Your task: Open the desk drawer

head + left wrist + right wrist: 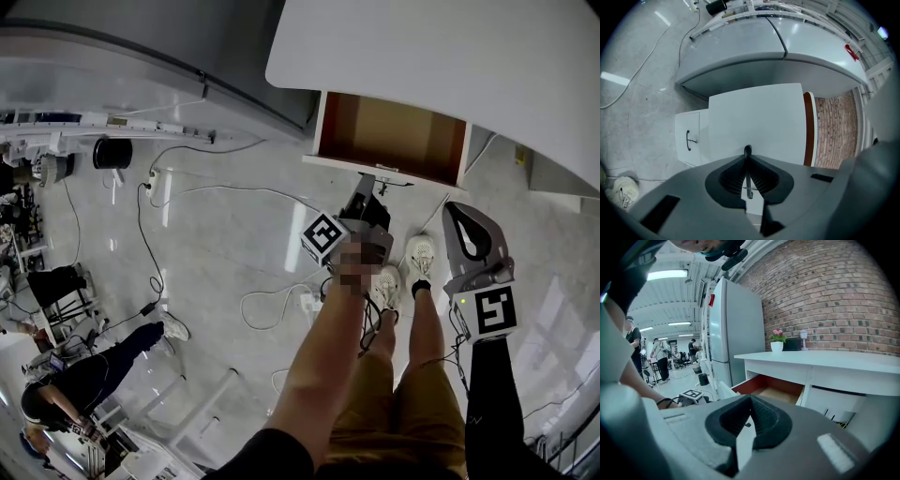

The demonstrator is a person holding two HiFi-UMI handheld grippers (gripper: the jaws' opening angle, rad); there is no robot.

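Beneath the white worktop [441, 56], the white desk drawer [389, 131], brown wood inside, stands pulled out, the left tool [747, 153] pinching its thin metal handle [384, 172]; the right tool [750, 398], pressed together, hangs empty. A harder tug could slip that narrow grip or overrun the drawer's stops.

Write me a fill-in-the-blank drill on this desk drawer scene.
1. The desk drawer stands ____.
2. The left tongs are shut on the drawer's ____.
3. The right tongs are shut and hold ____.
4. The white pot on the desk top holds ____ flowers.

Missing words: open; handle; nothing; pink.
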